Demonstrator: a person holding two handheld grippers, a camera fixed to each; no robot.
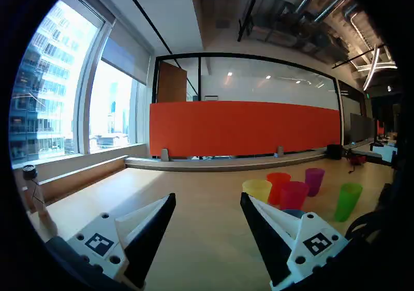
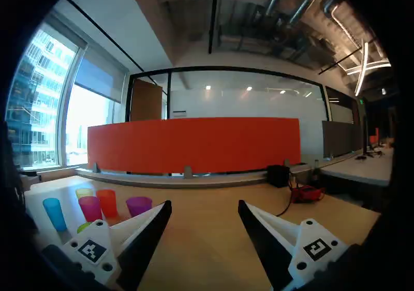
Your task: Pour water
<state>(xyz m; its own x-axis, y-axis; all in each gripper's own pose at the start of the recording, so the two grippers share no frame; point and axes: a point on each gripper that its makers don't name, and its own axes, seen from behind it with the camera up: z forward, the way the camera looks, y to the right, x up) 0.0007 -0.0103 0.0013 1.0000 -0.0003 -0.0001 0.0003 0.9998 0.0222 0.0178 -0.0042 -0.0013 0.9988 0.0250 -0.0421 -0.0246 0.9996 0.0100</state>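
Note:
In the left gripper view, my left gripper (image 1: 207,231) is open and empty above a wooden table (image 1: 207,198). A cluster of plastic cups stands to its right: yellow (image 1: 257,189), orange (image 1: 278,183), magenta (image 1: 294,194), purple (image 1: 314,180) and green (image 1: 348,200). A blue cup's rim (image 1: 294,213) peeks from behind the right finger. In the right gripper view, my right gripper (image 2: 204,234) is open with nothing between its fingers. The cups are to its left: blue (image 2: 54,213), yellow (image 2: 84,192), magenta (image 2: 90,207), orange (image 2: 107,202) and purple (image 2: 138,205). I cannot tell whether any cup holds water.
An orange partition (image 2: 196,143) runs along the table's far edge, with large windows (image 1: 52,99) to the left. A black box (image 2: 278,176) and a red object with a cable (image 2: 306,192) lie at the back right. More desks (image 2: 362,169) stand to the right.

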